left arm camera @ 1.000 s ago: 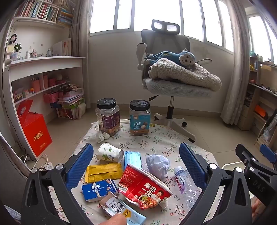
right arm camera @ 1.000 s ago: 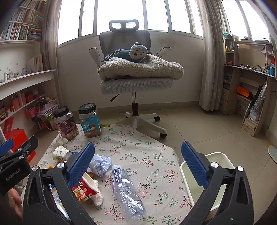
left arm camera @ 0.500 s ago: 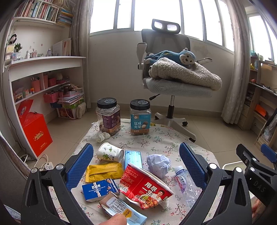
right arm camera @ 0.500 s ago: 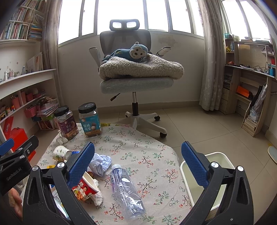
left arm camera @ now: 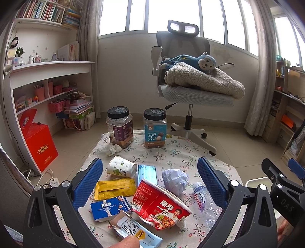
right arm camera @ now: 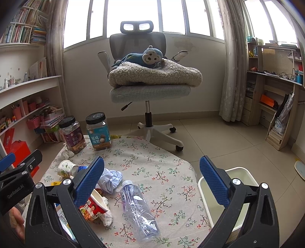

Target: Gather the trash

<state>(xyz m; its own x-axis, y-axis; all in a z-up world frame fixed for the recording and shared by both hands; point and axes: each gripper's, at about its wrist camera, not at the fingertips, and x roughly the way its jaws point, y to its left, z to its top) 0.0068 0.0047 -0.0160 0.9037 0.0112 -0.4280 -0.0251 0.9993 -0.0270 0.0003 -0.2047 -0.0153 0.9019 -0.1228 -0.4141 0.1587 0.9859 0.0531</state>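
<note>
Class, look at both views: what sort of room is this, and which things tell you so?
Probably a home study or bedroom: bookshelves on the wall, a swivel office chair holding a plush monkey, and a desk by the curtained windows.

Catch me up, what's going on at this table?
A person holds a claw in each hand over a floral-cloth table strewn with trash. Both the left claw and the right claw are open and empty. Nothing is picked up yet: the plastic bottle, crumpled paper, red noodle cup and paper cup all lie on the cloth. The white bin sits beside the table.
</note>
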